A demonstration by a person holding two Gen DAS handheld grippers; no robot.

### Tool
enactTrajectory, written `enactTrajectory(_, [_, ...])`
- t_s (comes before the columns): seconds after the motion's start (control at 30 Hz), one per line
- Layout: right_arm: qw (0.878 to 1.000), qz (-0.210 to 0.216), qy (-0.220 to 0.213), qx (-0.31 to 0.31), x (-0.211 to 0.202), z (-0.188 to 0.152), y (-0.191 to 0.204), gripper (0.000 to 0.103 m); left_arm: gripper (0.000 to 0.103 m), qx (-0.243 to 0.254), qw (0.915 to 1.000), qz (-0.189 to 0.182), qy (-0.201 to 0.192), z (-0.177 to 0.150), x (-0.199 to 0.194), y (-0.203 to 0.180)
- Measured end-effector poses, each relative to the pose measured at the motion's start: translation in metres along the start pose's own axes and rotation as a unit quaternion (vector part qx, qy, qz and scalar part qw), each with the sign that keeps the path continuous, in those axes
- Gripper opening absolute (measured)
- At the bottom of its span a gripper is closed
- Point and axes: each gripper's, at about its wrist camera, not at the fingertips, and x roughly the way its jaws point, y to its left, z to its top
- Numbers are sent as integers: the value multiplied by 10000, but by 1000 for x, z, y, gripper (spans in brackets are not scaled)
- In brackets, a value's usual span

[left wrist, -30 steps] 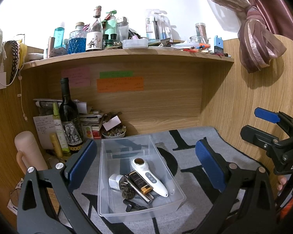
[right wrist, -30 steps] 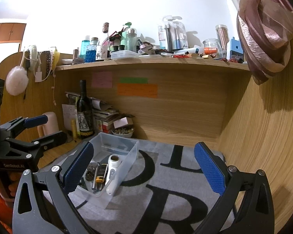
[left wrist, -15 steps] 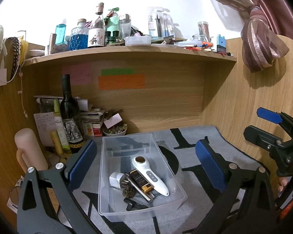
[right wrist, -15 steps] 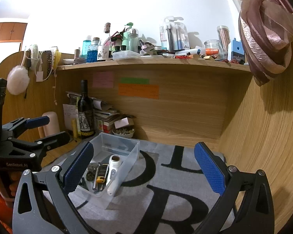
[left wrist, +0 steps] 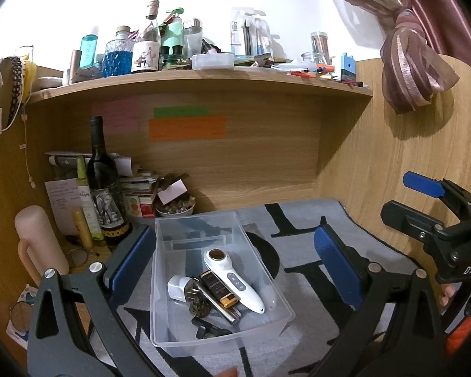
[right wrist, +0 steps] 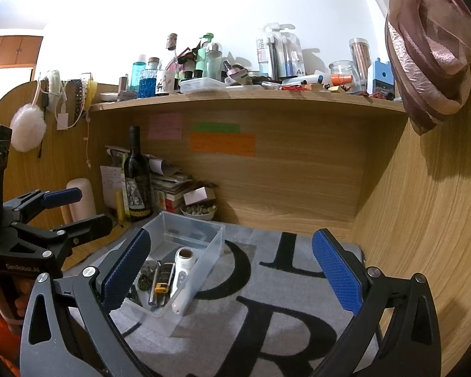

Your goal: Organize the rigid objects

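A clear plastic bin (left wrist: 268,323) (right wrist: 215,245) sits on a grey mat with black letters (left wrist: 301,238) (right wrist: 267,308). Inside lie a white handheld device (left wrist: 232,278) (right wrist: 180,278), a white plug adapter (left wrist: 176,286), a black and gold lighter (left wrist: 218,289) (right wrist: 163,278), a metal tube (left wrist: 218,304), a dark round piece (left wrist: 199,308) and a black clip (left wrist: 207,330). My left gripper (left wrist: 235,264) hovers open just above the bin, holding nothing. My right gripper (right wrist: 232,270) is open over the mat, right of the bin, and shows at the left wrist view's right edge (left wrist: 424,201).
A wine bottle (left wrist: 105,185), yellow tubes, stacked books, a bowl of beads (left wrist: 175,209) and a pink flask (left wrist: 39,245) crowd the back left corner. A cluttered shelf (left wrist: 204,78) runs overhead. Wooden walls close the back and right; a tied curtain (left wrist: 414,69) hangs at right.
Both grippers have drifted slightly; the bin sits a little lower in the left wrist view. Both stay open and nothing in the bin has moved.
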Motion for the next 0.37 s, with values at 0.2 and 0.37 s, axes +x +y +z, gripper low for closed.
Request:
enactTrajectory(0.2, [10000,1,-1,5,0,0,-1,103,102,-1,10000,-2,15,1,1,0])
enactTrajectory(0.37, [10000,-5,38,0,4,-2,2,103,102,24,10000,-52,33,-1,3,-1])
